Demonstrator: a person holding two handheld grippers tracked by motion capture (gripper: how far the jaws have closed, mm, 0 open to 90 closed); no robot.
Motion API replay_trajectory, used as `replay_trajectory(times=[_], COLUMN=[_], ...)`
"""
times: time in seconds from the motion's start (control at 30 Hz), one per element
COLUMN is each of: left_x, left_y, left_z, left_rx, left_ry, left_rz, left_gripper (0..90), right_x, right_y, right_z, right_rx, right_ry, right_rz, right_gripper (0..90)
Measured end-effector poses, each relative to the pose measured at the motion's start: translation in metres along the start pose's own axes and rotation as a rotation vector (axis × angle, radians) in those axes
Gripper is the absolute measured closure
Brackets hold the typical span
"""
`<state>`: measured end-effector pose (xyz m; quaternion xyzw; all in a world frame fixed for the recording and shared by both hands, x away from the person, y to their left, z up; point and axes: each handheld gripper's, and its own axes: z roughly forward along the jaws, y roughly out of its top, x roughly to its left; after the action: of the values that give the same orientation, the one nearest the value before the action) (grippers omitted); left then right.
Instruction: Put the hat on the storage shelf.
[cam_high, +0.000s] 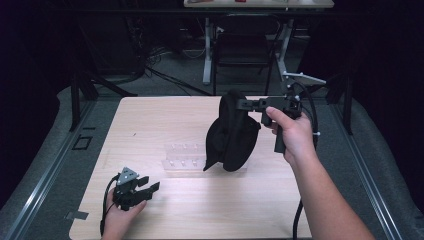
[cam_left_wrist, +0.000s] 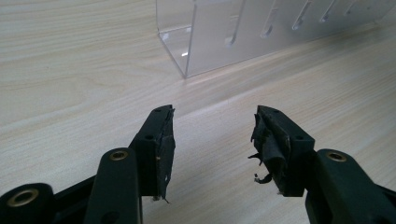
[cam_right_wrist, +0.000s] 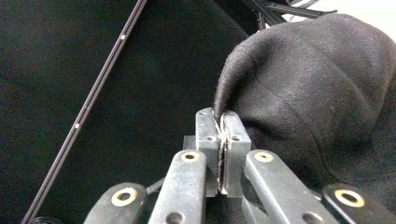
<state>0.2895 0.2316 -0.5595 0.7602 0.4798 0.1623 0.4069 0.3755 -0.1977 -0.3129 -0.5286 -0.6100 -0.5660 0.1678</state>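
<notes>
Near edge of wooden tabletop: left gripper resting low, fingers apart around nothing. Past it, clear acrylic rack lying mid-table. Farther right, right gripper raised, fingers clamped on black cap, dangling above rack.

Black fabric cap, held aloft.
Soft, dark, crumpled; an edge pinched in my right gripper's jaws, hanging above the surface.
</notes>
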Motion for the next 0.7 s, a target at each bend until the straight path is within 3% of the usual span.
replay_trajectory(times=[0.4, 0.7], left_x=[0.001, 0.0], left_y=[0.0, 0.0], left_z=[-0.001, 0.0], left_rx=[0.001, -0.002], left_ry=[-0.003, -0.006], left_rz=[-0.003, -0.006], left_gripper=[48.1, 48.1], right_x=[-0.011, -0.02], right_y=[0.01, 0.019], right_z=[0.02, 0.015], right_rx=[0.008, -0.015], right_ry=[-0.026, -0.026], right_rz=[0.009, 0.027], right_gripper=[88.1, 88.1])
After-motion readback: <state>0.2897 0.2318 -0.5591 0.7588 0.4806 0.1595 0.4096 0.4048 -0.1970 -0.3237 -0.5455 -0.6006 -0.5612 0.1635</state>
